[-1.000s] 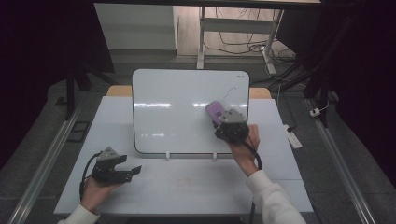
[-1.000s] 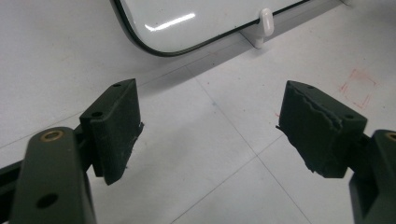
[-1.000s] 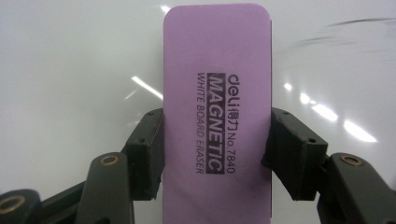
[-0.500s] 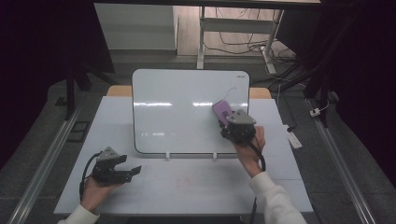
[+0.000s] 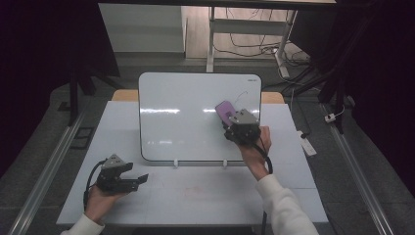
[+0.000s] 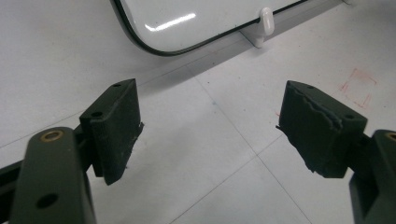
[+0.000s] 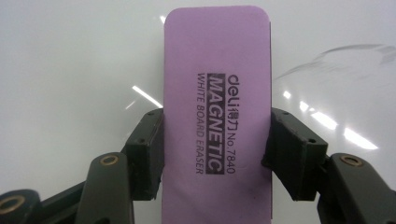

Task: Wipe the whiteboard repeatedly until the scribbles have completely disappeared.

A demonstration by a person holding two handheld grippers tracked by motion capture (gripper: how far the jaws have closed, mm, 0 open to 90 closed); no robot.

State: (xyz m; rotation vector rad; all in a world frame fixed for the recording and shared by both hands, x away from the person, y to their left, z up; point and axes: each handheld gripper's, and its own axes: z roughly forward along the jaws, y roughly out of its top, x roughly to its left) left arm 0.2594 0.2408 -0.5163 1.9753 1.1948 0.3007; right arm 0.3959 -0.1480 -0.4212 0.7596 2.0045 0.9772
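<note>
Purple rectangular magnetic eraser [image 7: 217,116] clamped in right gripper [image 5: 241,128], flat against glossy whiteboard [image 5: 186,112] near its right edge. Left gripper [image 6: 210,121] wide, empty, over pale tabletop's [image 5: 205,191] near-left corner. Dark room; cables on floor [image 5: 254,44] behind.

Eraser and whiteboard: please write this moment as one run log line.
right gripper: shut on purple eraser | eraser against whiteboard | faint mark remains | left gripper: open, empty
</note>
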